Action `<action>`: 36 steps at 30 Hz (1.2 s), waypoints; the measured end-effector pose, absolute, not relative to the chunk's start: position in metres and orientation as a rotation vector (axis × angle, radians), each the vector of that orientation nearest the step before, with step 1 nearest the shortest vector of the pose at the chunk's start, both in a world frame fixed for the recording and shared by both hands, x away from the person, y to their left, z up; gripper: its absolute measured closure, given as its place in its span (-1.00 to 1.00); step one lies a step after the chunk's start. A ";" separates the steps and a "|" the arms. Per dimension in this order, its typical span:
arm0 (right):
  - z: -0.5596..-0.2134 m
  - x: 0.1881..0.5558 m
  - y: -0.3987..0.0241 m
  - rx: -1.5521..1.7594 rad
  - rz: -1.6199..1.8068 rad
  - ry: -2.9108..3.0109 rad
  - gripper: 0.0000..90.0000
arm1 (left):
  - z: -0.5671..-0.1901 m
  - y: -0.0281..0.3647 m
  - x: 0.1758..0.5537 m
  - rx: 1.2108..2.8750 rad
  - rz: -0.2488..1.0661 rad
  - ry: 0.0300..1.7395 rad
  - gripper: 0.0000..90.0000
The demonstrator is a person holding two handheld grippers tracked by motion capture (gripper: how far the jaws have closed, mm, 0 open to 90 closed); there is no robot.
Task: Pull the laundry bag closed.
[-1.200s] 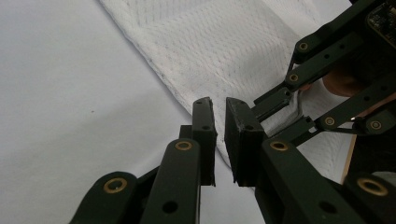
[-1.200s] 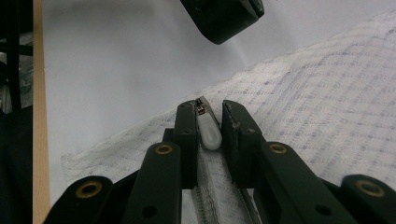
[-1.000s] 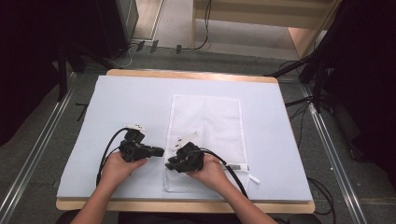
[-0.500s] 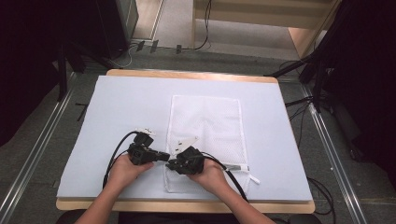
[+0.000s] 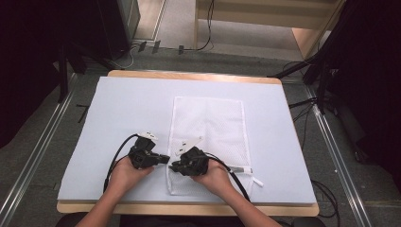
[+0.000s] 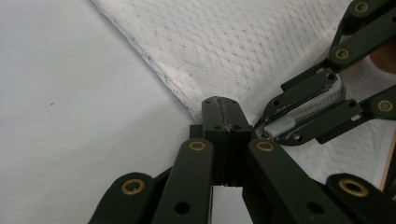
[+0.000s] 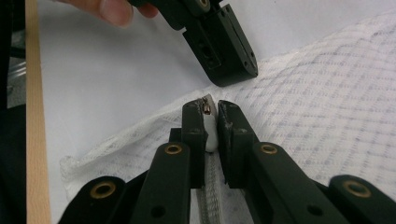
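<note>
Pinching the mesh bag (image 5: 208, 137) at its near-left edge, your left gripper (image 6: 223, 116) is clenching, seemingly on fabric; your right gripper (image 7: 211, 121) is clamping the bag's zipper pull (image 7: 209, 133) just beside it.

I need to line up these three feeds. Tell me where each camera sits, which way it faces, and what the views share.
High view: above the table's near side, looking forward and down; forearms and both hands show.
Left gripper view: rides the left gripper, facing the white mesh zip bag; its jaws pinch the bag's edge.
Right gripper view: rides the right gripper, jaws clamped on the white zipper pull.
Shared: each gripper view shows the bag and the other gripper.
</note>
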State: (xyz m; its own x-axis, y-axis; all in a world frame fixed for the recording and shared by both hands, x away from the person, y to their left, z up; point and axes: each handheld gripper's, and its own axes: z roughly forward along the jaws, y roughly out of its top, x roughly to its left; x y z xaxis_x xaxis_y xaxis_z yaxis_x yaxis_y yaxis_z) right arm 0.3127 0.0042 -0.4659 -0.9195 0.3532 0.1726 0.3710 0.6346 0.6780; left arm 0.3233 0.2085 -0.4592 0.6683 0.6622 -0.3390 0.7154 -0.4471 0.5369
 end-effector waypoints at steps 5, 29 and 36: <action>-0.465 0.312 0.001 -0.623 -1.168 -2.827 0.86 | -0.459 0.208 0.322 2.218 -0.088 1.051 1.00; -0.467 0.309 0.005 -0.610 -1.182 -2.853 0.96 | -0.458 0.204 0.317 2.198 -0.176 1.090 1.00; -0.467 0.309 0.004 -0.591 -1.176 -2.860 0.97 | -0.458 0.203 0.314 2.204 -0.158 1.088 1.00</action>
State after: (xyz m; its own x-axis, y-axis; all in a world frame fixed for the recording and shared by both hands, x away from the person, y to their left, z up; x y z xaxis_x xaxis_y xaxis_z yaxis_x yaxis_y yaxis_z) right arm 0.3087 0.0042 -0.4671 -0.9295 0.3436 0.1344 0.3387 0.6503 0.6800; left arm 0.3145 0.2031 -0.4583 0.6458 0.6628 -0.3791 0.7431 -0.4316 0.5114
